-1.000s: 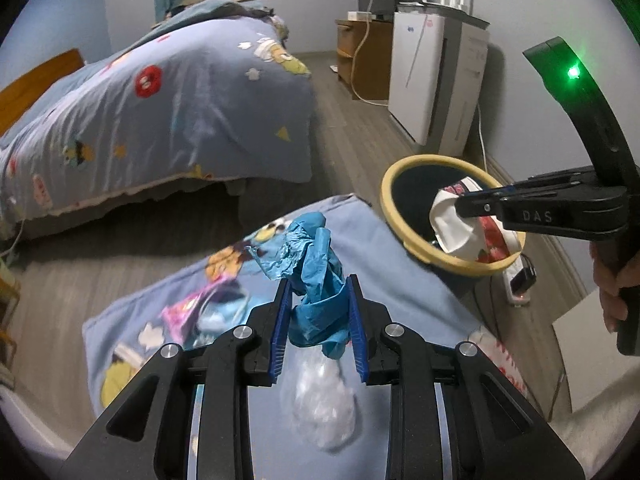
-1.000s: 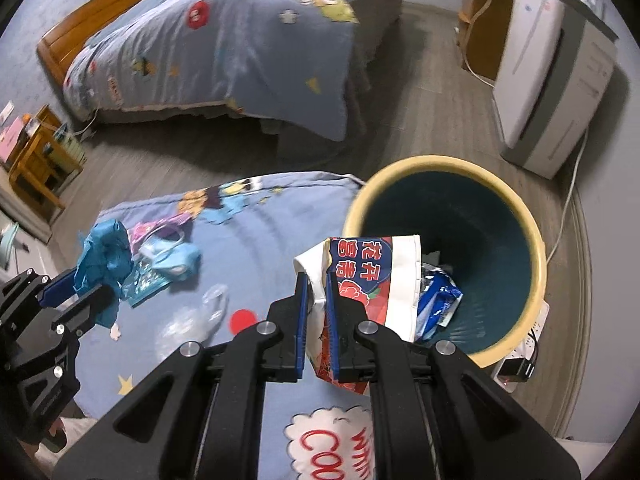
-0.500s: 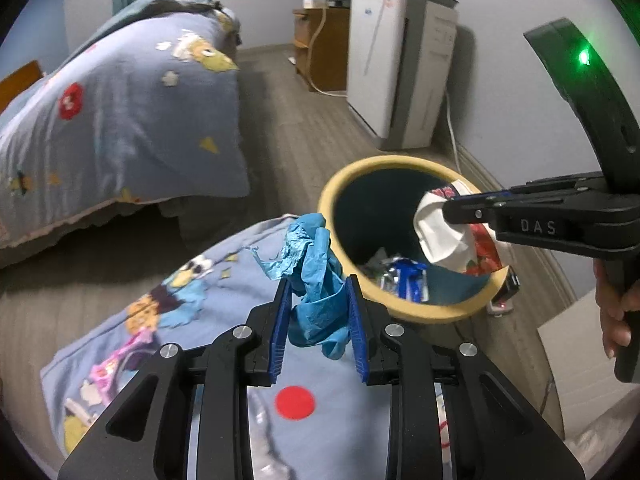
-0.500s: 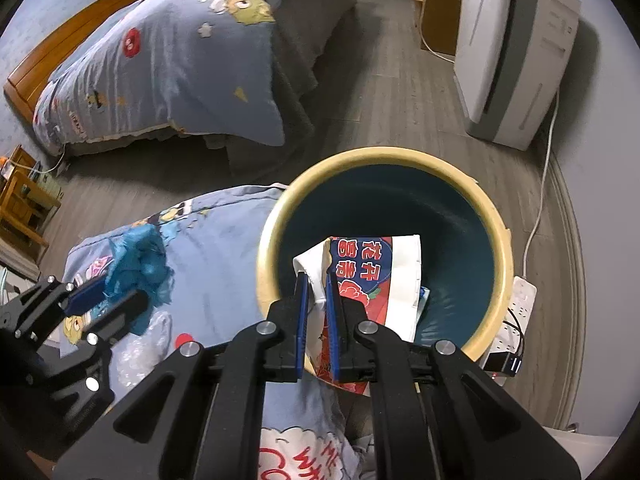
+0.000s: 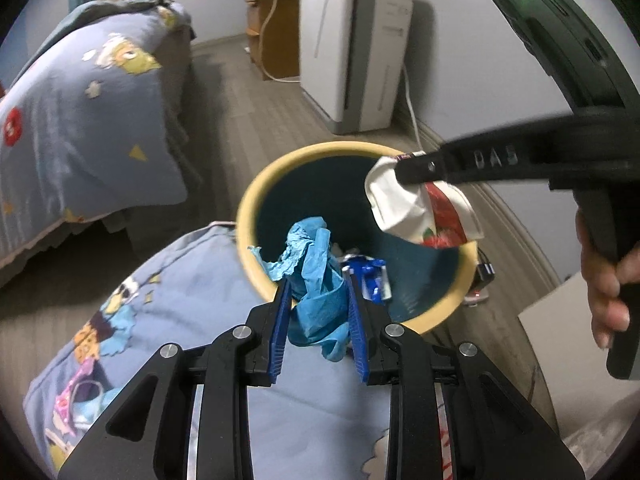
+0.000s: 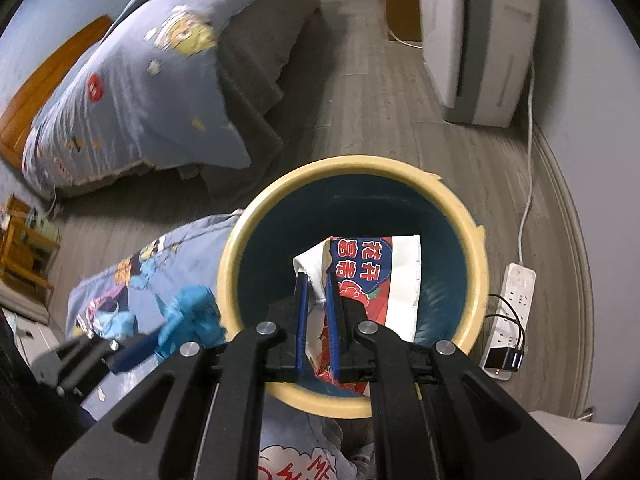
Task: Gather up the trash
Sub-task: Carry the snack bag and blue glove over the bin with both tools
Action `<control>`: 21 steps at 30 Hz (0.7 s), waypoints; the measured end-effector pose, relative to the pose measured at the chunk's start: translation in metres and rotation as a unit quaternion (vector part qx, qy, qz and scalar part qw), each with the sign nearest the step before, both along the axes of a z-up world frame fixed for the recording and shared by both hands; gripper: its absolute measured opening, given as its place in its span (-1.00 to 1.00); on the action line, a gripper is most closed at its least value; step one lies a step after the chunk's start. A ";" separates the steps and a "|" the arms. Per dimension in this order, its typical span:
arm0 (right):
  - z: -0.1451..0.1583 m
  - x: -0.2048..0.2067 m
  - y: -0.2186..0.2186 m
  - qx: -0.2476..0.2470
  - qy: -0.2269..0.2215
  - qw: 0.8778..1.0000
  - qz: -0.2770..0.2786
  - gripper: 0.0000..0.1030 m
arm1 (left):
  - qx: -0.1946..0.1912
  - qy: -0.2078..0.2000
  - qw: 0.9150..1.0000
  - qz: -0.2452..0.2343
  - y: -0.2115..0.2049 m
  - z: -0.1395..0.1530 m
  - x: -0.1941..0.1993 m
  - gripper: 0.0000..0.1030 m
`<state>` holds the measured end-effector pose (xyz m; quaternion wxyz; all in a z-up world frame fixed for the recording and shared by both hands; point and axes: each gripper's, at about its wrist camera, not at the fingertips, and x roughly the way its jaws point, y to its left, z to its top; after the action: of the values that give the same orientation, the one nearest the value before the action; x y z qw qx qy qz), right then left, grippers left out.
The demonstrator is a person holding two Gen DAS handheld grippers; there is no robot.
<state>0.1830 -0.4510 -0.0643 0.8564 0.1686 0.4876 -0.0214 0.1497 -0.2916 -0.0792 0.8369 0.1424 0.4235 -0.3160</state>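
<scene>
Your left hand-held gripper [image 5: 318, 308] pinches a crumpled blue plastic glove [image 5: 316, 280] at the round yellow-rimmed bin [image 6: 240, 248], while your right hand-held gripper [image 6: 318, 300] clamps a red-and-white printed wrapper [image 6: 384, 276] over its opening.

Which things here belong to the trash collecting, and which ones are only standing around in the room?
For the job:
- blue glove in the left tongs
- red and white wrapper in the right tongs
- trash bin

Just there:
- bed
- white appliance
- power strip

Crumpled thin blue glove [image 5: 316, 276], glossy wrapper [image 6: 372, 276]
</scene>
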 end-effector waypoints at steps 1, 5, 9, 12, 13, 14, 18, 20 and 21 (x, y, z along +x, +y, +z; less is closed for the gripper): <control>0.000 0.000 -0.006 0.000 0.000 1.000 -0.007 -0.83 | -0.001 0.001 1.000 -0.004 -0.004 -0.001 0.000 -0.45; -0.003 -0.004 -0.027 0.006 0.001 0.999 -0.038 -0.83 | 0.004 0.001 1.000 -0.022 -0.021 -0.011 -0.005 -0.45; -0.017 -0.002 -0.032 0.012 0.018 0.999 -0.042 -0.83 | 0.028 0.004 0.999 -0.029 -0.035 -0.027 -0.003 -0.46; -0.020 0.000 -0.031 0.019 0.019 0.999 -0.039 -0.83 | 0.033 0.008 0.999 -0.020 -0.037 -0.034 0.006 -0.47; -0.020 0.002 -0.028 0.019 0.018 0.999 -0.034 -0.83 | 0.029 0.009 0.999 -0.014 -0.035 -0.035 0.009 -0.47; -0.020 0.002 -0.025 0.018 0.016 0.999 -0.030 -0.83 | 0.021 0.012 1.000 -0.008 -0.032 -0.035 0.012 -0.47; -0.022 0.007 -0.012 0.007 0.006 1.000 -0.010 -0.83 | 0.020 0.014 1.000 0.001 -0.026 -0.037 0.017 -0.46; -0.023 0.011 -0.008 0.004 -0.001 1.000 -0.004 -0.83 | 0.023 0.012 1.000 0.005 -0.023 -0.040 0.018 -0.46; -0.023 0.011 -0.007 0.002 -0.006 1.000 -0.004 -0.83 | 0.023 0.013 1.000 0.008 -0.021 -0.040 0.019 -0.46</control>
<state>0.1942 -0.4584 -0.0872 0.8587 0.1720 0.4821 -0.0228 0.1687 -0.3130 -0.1197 0.8304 0.1540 0.4424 -0.3017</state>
